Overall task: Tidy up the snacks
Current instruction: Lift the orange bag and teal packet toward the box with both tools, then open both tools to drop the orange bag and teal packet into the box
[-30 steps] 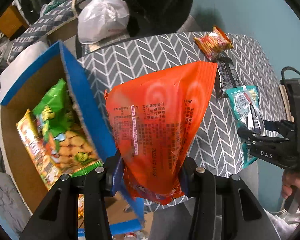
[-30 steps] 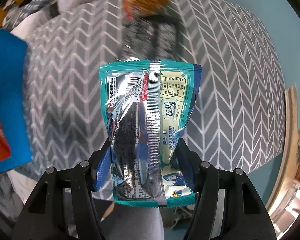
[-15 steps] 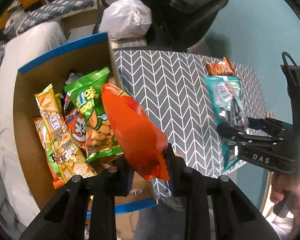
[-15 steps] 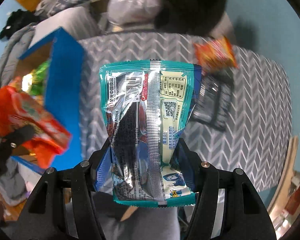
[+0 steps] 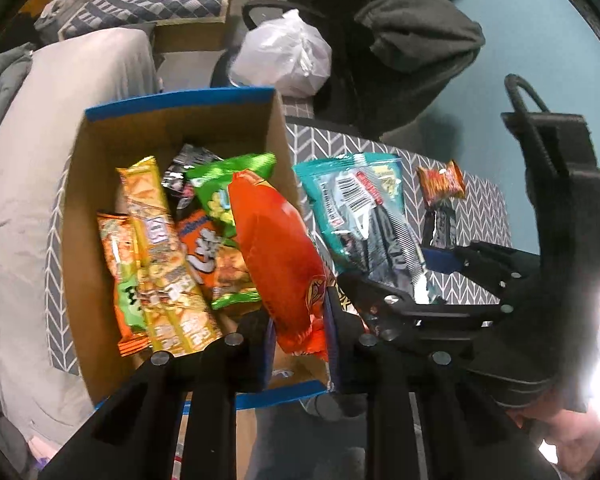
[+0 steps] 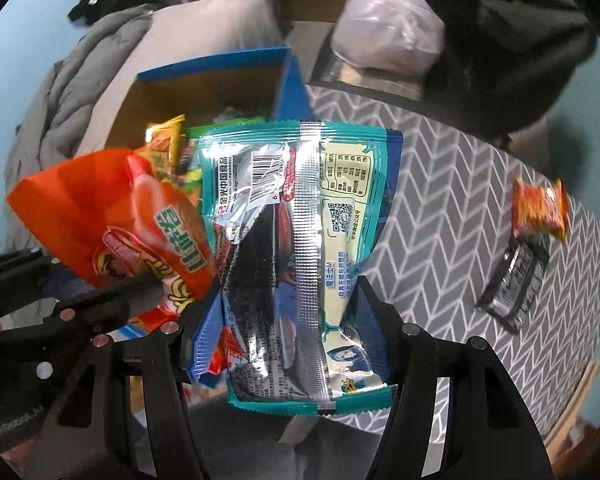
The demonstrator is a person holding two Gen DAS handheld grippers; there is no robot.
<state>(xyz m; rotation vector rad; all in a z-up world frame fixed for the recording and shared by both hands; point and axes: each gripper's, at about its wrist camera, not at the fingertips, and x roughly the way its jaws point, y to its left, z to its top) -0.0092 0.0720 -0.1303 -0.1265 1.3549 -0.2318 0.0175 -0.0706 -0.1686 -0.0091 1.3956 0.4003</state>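
Left wrist view: left gripper [image 5: 298, 354] clamps an orange snack bag [image 5: 278, 256] by its lower end, bag upright over the near right part of the box [image 5: 172, 128].
Box: cardboard w/ blue rim, sits on the table's left side; holds a yellow pack [image 5: 160, 256], a green pack [image 5: 224, 196], other snack packs lying inside.
Right wrist view: right gripper [image 6: 288, 332] pinches a teal-and-silver pouch [image 6: 296, 240] at its waist, barcode side to camera, held above the table just right of the box wall.
Table [image 6: 440, 208]: grey herringbone cloth; a small orange packet [image 6: 540, 208] touching a dark wrapper [image 6: 516, 280] near the far right edge, well apart from the box.
Background: white plastic bag [image 5: 284, 56] behind the box.
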